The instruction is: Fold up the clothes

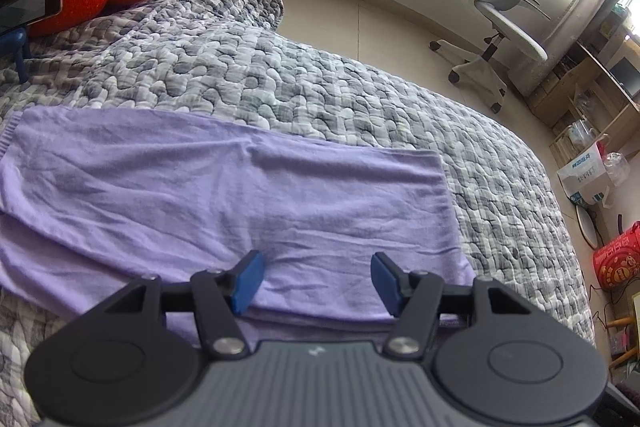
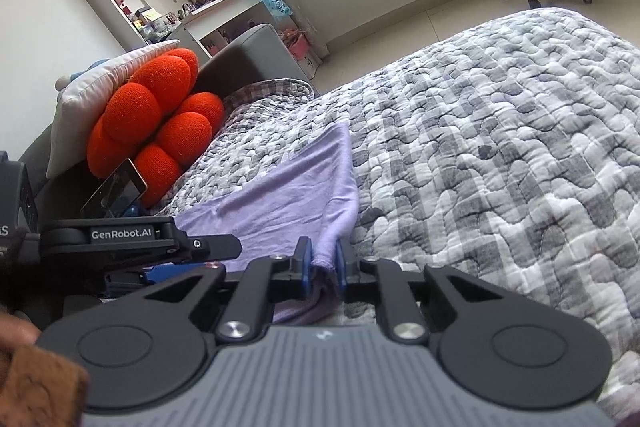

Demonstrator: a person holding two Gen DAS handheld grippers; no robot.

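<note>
Lilac garment (image 2: 280, 195), edge between right tool (image 2: 323, 267) pads.

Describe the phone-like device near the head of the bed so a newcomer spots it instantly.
Start at the bed with the grey-and-white quilt and go to its head end, where a bright orange knotted cushion leans on a white pillow. Propped tilted against that cushion, on a blue stand, is the slim dark-screened device, the only flat, glossy, hard-edged thing among soft fabrics.

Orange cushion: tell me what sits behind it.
Behind the orange cushion leans a white pillow against the grey headboard. Something blue peeks over the pillow; the rest of it is covered.
</note>
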